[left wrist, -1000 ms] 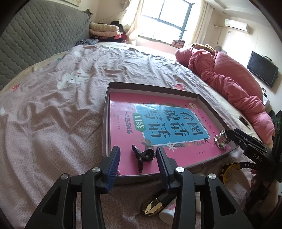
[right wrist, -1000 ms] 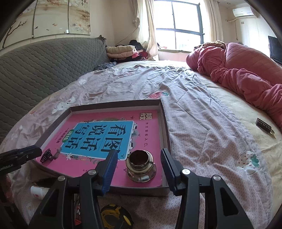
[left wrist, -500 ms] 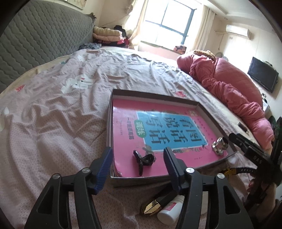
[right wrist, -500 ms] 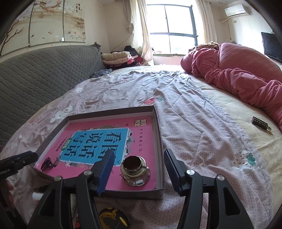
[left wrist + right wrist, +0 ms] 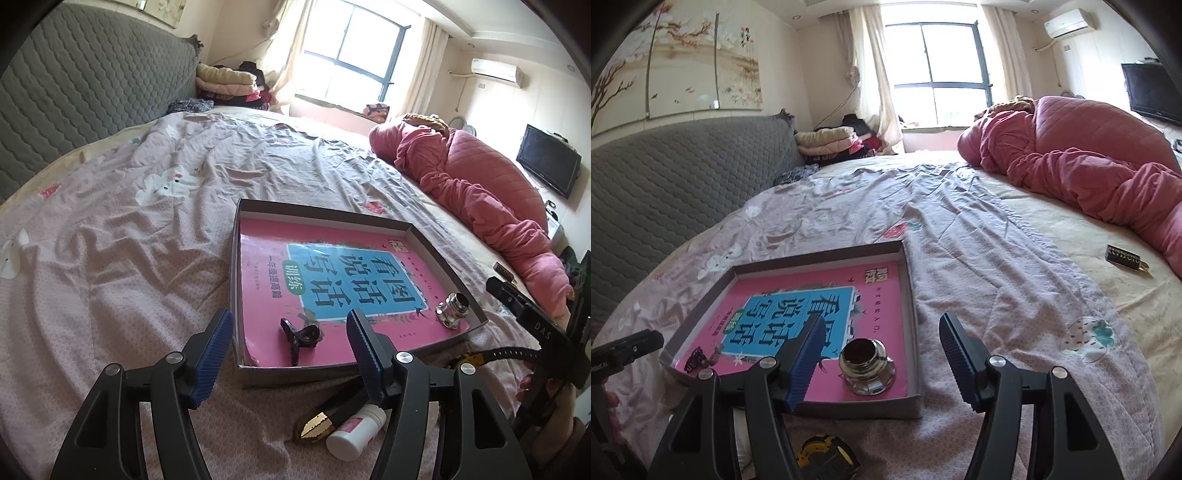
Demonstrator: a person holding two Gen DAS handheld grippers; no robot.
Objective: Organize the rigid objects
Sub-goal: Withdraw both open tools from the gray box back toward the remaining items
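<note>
A shallow grey box (image 5: 317,208) lies on the bed with a pink book (image 5: 266,243) flat inside it. A black hair clip (image 5: 300,335) rests on the book's near edge. My left gripper (image 5: 288,318) hangs just before it, jaws opening, and neither pad touches the clip. A silver metal fitting (image 5: 866,369) stands on the book (image 5: 886,295) at the near right corner of the box (image 5: 820,258). My right gripper (image 5: 880,320) hovers over it, jaws opening, with its pads apart from the fitting. The fitting (image 5: 451,314) also shows in the left wrist view.
In front of the box lie a white bottle with a pink label (image 5: 356,430), a gold-tipped black object (image 5: 314,428) and a yellow-black tape measure (image 5: 823,458). A small dark object (image 5: 1124,256) sits at the far right near the pink quilt (image 5: 1089,170). A grey headboard (image 5: 74,92) stands left.
Both grippers have drawn back and up from the box while their jaws spread wider. The hair clip and the metal fitting stay where they lay on the book.
</note>
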